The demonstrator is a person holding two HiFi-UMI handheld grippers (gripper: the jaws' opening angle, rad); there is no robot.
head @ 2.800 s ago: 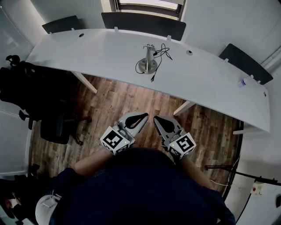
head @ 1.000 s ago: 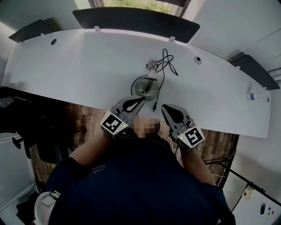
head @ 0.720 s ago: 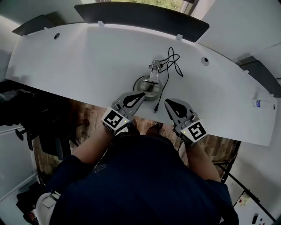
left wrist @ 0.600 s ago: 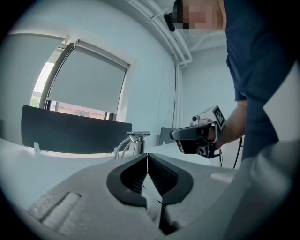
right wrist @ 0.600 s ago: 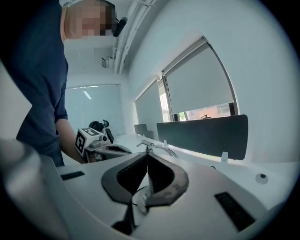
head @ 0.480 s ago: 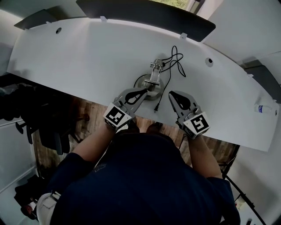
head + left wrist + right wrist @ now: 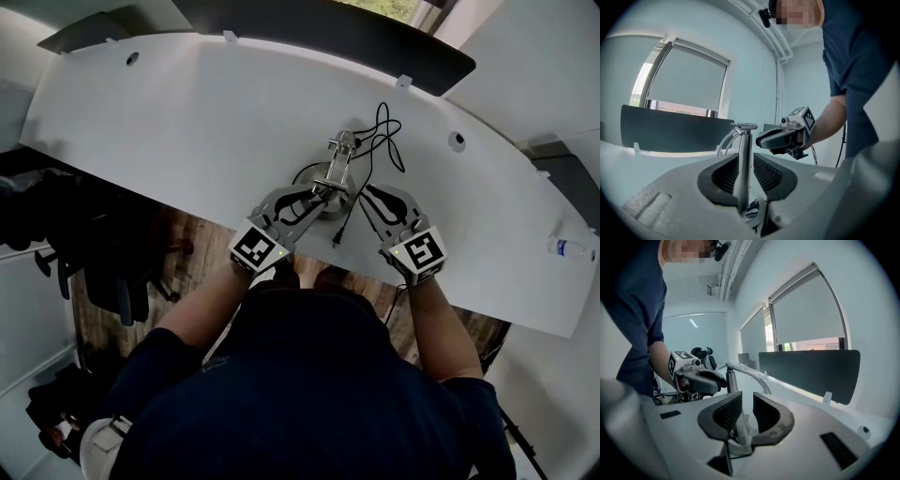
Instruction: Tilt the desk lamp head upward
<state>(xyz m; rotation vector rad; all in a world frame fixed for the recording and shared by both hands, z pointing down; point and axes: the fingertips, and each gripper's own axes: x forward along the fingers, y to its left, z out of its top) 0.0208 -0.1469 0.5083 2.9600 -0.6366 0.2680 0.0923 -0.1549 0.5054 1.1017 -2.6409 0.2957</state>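
Note:
A chrome desk lamp [image 7: 333, 176] with a round base, an upright stem and a curved neck stands near the front edge of the white desk [image 7: 187, 122]. My left gripper [image 7: 309, 197] reaches it from the left with its jaws opening. In the left gripper view the lamp stem [image 7: 742, 173] rises in the gap of the left gripper [image 7: 747, 174], and neither pad presses on it. My right gripper [image 7: 373, 197] is at the base's right side, jaws opening too. In the right gripper view the lamp stem [image 7: 732, 397] stands just beyond the right gripper [image 7: 746, 413], which holds nothing.
The lamp's black cable [image 7: 380, 131] coils behind it and its plug [image 7: 339, 239] lies at the desk's front edge. A dark divider panel [image 7: 328, 28] runs along the back. A small bottle [image 7: 567, 248] sits far right. A black chair [image 7: 56, 234] stands on the left.
The person has stepped up to the desk. Both grippers moved forward to either side of the lamp, and their jaws went from shut to parted.

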